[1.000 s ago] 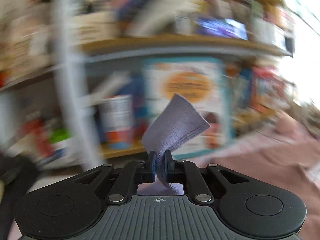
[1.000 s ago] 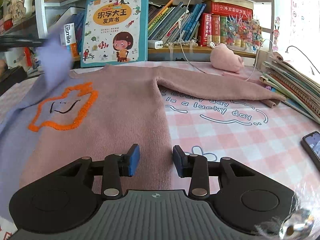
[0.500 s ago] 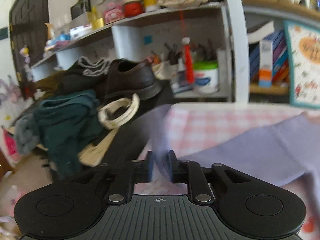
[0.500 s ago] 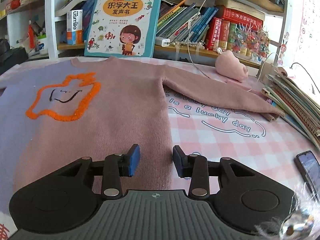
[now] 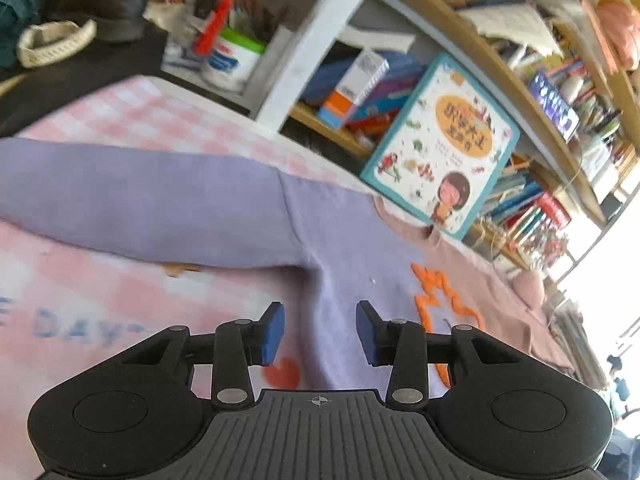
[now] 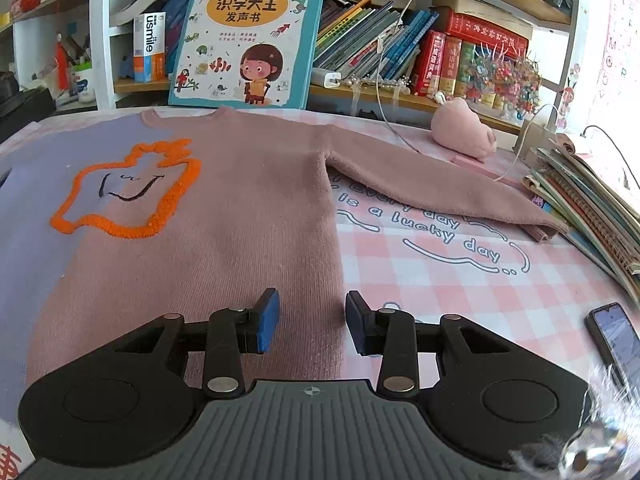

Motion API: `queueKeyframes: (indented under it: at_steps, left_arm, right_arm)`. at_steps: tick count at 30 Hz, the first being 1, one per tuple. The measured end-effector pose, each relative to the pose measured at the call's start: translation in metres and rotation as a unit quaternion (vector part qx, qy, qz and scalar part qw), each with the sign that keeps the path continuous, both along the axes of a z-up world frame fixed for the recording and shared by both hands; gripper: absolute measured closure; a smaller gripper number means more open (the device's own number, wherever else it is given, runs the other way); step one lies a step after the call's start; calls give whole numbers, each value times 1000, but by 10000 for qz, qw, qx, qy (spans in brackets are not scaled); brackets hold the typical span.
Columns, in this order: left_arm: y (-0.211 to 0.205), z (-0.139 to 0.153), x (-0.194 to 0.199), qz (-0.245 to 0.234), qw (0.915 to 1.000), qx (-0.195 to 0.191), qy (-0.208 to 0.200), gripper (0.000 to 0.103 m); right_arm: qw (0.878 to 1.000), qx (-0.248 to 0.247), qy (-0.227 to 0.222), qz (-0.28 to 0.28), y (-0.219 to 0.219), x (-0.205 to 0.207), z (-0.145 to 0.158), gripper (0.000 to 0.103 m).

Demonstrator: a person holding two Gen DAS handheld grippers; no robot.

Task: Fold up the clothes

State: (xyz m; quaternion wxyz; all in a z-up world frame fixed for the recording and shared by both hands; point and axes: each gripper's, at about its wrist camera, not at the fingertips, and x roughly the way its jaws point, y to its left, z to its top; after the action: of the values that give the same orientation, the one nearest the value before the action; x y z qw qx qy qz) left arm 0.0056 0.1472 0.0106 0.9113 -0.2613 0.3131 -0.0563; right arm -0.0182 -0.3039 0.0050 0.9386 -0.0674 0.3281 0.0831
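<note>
A sweater, half lilac and half dusty pink, with an orange outlined figure (image 6: pixel 128 196) on its chest, lies flat and face up on the pink checked tablecloth (image 6: pixel 460 288). Its lilac sleeve (image 5: pixel 132 204) stretches out to the left in the left wrist view. Its pink sleeve (image 6: pixel 432 184) stretches right toward the books. My left gripper (image 5: pixel 320 332) is open and empty, just above the lilac body (image 5: pixel 352 248). My right gripper (image 6: pixel 312 322) is open and empty over the pink body (image 6: pixel 248 240) near its right side edge.
A picture book (image 6: pixel 248 32) leans on the shelf behind the collar. A pink plush toy (image 6: pixel 464 128) and a white cable lie at the back right. A stack of books (image 6: pixel 592 200) and a phone (image 6: pixel 616 340) lie at the right. Dark clutter (image 5: pixel 80 20) lies beyond the table's left end.
My left gripper held the lilac sleeve cuff up, carried it out to the left, then let go. The sleeve now lies flat and the gripper is open. The right gripper stayed open.
</note>
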Motion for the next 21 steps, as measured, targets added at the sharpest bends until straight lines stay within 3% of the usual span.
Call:
queueKeyframes:
  at_steps: [5,7,12,16,19,21]
  left_arm:
    - [-17,-5,25,-44,9980,632,75,70]
    - [-21,-4,31,-98,9955,942,56,97]
    - [-11,-7,50,-138,9945,1040,25,98]
    - [-10,-6,61,-86,9921,1252,18,98]
    - [-12,-5,64,-188,9882,1523,-14,97]
    - [-4,-5,68,-108,9896,1435,-11,97]
  right_arm:
    - [9993,333,108,-103,-10,-3,1,69]
    - [9982,551,181,-171,-14,-5,1,73]
    - [9962,803,340,43,-9,-8,4,83]
    - [9970,659,299,270,10,-12,7,88]
    - [9976,592,255,268,17,-12,7,90]
    - [9968,664,298,334,20,-12,7,90]
